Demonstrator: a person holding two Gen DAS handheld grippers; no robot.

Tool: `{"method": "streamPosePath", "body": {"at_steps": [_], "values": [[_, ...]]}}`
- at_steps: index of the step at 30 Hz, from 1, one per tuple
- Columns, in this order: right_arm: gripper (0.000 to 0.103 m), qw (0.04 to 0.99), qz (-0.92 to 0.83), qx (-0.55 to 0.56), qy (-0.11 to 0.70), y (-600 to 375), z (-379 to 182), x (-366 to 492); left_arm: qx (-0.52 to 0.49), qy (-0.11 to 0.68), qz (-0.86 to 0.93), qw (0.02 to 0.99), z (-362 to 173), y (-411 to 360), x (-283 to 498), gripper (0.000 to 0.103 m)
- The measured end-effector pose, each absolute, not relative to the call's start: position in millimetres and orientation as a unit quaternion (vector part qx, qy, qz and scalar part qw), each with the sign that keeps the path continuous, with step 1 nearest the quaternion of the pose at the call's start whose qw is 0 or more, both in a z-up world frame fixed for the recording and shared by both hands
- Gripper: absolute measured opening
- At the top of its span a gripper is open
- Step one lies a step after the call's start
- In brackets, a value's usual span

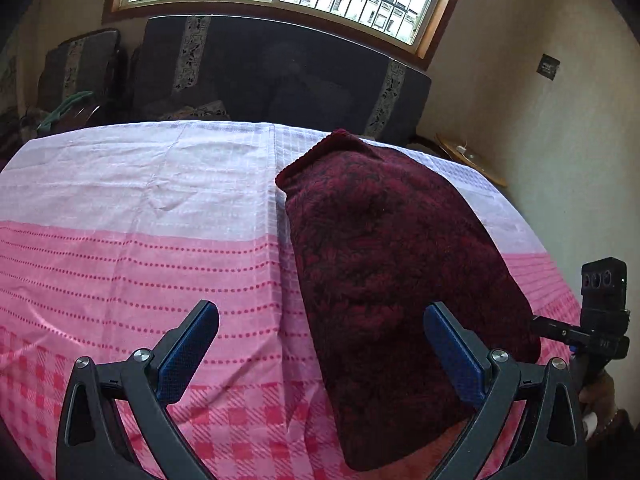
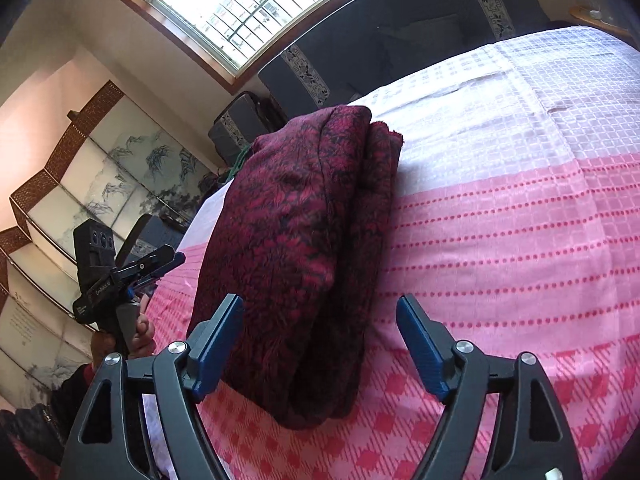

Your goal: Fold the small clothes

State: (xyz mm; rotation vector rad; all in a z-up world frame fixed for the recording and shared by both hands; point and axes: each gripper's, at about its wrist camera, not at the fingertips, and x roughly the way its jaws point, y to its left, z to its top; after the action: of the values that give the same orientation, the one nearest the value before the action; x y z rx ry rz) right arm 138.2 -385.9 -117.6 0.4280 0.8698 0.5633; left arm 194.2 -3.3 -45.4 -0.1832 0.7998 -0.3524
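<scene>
Maroon knit with a black fleck, the folded garment (image 1: 384, 264) lies as a thick, oblong bundle on the bench, which is draped in a pink-and-white cloth (image 1: 140, 240); in the left wrist view it runs from about six o'clock up to twelve, right of centre; in the right wrist view the bundle (image 2: 304, 248) fills the middle, its stacked layers showing along the edge at three o'clock.

We hold both grippers open and empty; the left gripper (image 1: 320, 356) has its jaws standing wide, one blue pad over bare cloth at nine o'clock, the other pad in front of the bundle's near part, neither pressing on it; the right gripper (image 2: 320, 344) likewise stands spread, the near end of the bundle showing between its jaws but untouched.

We judge the fold largely made; what remains is tidying, so we would press the top flat and square the loose layers rather than pinch deep; a grip should take every layer at a corner at once, or the inner ones will slide.

The knit looks fuzzy, soft and bulky, with rounded folded edges and a ribbed hem at the far end; the cloth beneath is thin, woven, dotted in rows and checked nearer us, creased in places.
</scene>
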Motion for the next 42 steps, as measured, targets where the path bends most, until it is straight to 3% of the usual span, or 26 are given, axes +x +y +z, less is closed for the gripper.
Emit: {"method": "streamPosePath", "body": {"at_steps": [15,42], "values": [[0.081,0.816,0.274,0.229,0.454,-371,-138,181,0.04,0.375,-0.16,0.912,-66,-60,196,0.102],[0.089,0.813,0.308,0.233,0.436,-361,-141,191,0.028,0.379,-0.229,0.896,-70,-65,220,0.103]]}}
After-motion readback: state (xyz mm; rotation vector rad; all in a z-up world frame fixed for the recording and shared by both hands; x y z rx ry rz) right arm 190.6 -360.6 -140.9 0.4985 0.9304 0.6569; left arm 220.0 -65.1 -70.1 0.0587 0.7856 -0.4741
